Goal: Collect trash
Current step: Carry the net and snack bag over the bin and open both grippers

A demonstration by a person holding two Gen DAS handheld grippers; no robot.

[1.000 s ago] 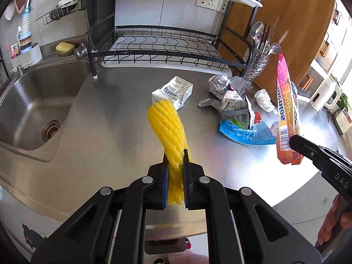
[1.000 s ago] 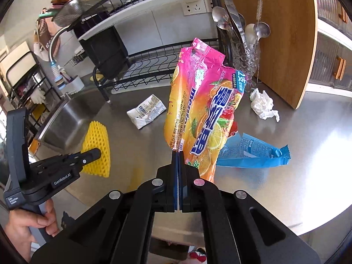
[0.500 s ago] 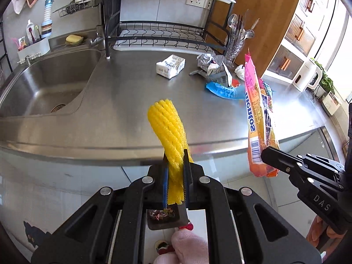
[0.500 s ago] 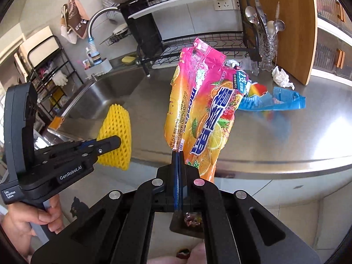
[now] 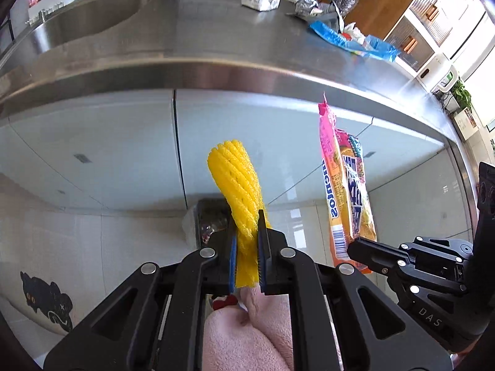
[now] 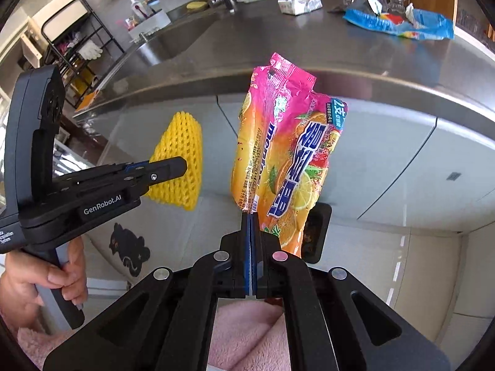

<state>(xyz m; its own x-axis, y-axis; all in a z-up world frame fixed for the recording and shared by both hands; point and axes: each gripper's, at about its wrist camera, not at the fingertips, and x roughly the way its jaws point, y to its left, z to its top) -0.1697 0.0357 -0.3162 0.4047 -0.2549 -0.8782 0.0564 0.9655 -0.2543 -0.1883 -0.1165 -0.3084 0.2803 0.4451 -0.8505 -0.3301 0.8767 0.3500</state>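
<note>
Steel counter, brushed and shiny, curves along its rounded front edge above pale, smooth cabinet doors. Near its far edge lie a crinkled blue wrapper and a squashed white carton. Below the front edge, the right gripper is clamped flat on the bottom seam of a glossy pink-and-orange candy bag; it stands upright, printed with citrus slices, Chinese characters and part of a word, "ment". Beside it the left gripper, marked "GenRobot.AI", pinches a yellow foam net sleeve, ribbed and tube-shaped. A dark trash bin shows behind that sleeve.
</note>
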